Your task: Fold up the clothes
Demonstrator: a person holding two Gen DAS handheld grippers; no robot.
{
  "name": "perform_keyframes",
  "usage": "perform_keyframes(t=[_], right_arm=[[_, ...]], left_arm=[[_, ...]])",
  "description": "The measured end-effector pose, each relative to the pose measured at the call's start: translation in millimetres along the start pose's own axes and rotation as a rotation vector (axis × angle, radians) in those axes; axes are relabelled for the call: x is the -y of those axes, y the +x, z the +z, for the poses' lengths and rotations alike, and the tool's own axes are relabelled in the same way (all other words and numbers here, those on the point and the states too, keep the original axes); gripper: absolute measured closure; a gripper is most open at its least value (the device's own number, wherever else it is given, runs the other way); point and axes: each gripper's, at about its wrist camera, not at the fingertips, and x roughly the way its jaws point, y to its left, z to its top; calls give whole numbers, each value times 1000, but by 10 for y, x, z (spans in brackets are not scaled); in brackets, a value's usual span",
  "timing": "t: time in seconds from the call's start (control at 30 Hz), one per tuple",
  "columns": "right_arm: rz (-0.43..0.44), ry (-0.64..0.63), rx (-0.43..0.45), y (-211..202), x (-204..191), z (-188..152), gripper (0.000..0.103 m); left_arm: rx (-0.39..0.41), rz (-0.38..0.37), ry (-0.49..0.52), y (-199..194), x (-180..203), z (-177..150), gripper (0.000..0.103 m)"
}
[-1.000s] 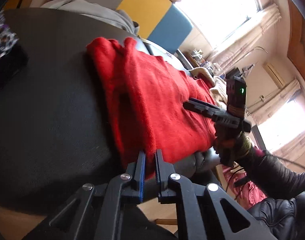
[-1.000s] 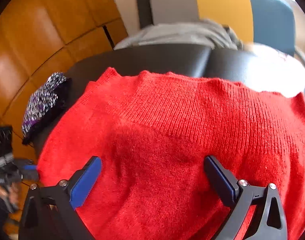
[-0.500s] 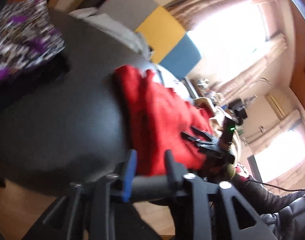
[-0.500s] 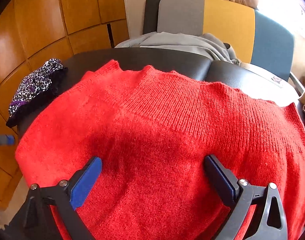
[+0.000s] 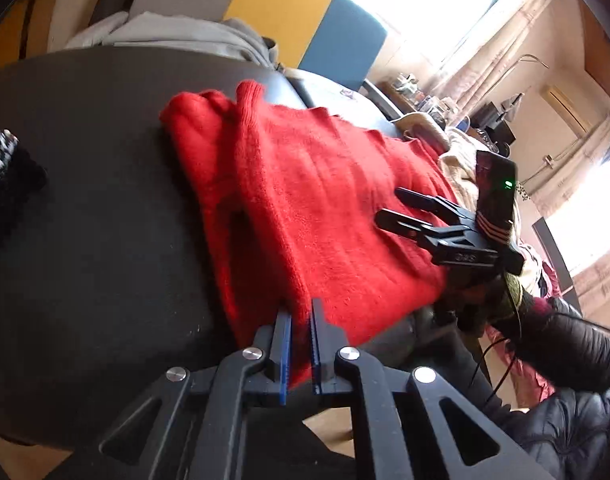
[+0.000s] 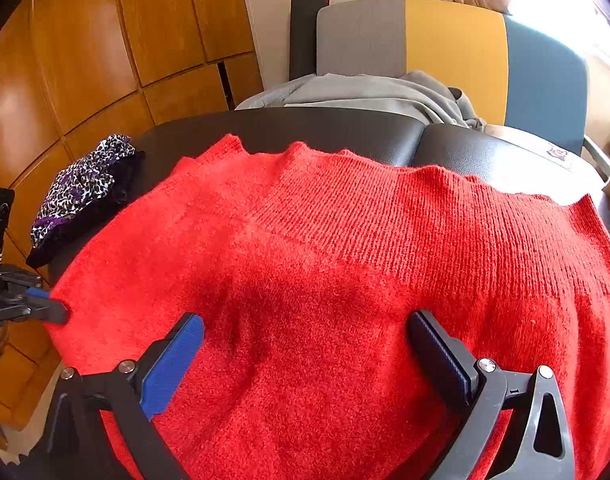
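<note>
Left wrist view: the red knitted sweater (image 5: 325, 216) edge is pinched by the left gripper (image 5: 301, 344); above the sweater, the right gripper (image 6: 305, 348) is held wide, empty; folding over is called for next.

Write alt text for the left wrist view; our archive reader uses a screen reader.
The left gripper pinches the near edge of a red sweater lying on a black table. The right gripper, jaws apart, rests over the sweater's far side.

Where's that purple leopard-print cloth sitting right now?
In the right wrist view, the leopard-print cloth lies at the dark table's left edge, beside the red sweater.
</note>
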Motion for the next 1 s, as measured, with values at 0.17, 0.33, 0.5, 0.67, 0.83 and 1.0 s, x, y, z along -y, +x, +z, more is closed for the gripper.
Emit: perform_keyframes(t=[0.17,0.33,0.5,0.67,0.83,1.0], right_arm=[[-23,-34,-16,24,-86,-18,0],[-46,-59,-34,49,-124,-12,0],[-19,-40,-13,10,-72,-28,0],[110,48,-9,-204,71,-38,0],[234,137,14,-884,403,-275,0],[219,294,14,-1579,1211,-802,0]], left_arm=[[-49,62,-35,40,-131,-210,96],[-25,49,-114,18,-133,-211,92],[92,86,-174,-237,-53,-48,82],[167,65,-103,-191,307,272,77],[53,99,55,419,664,523,77],[-83,159,102,823,515,459,77]])
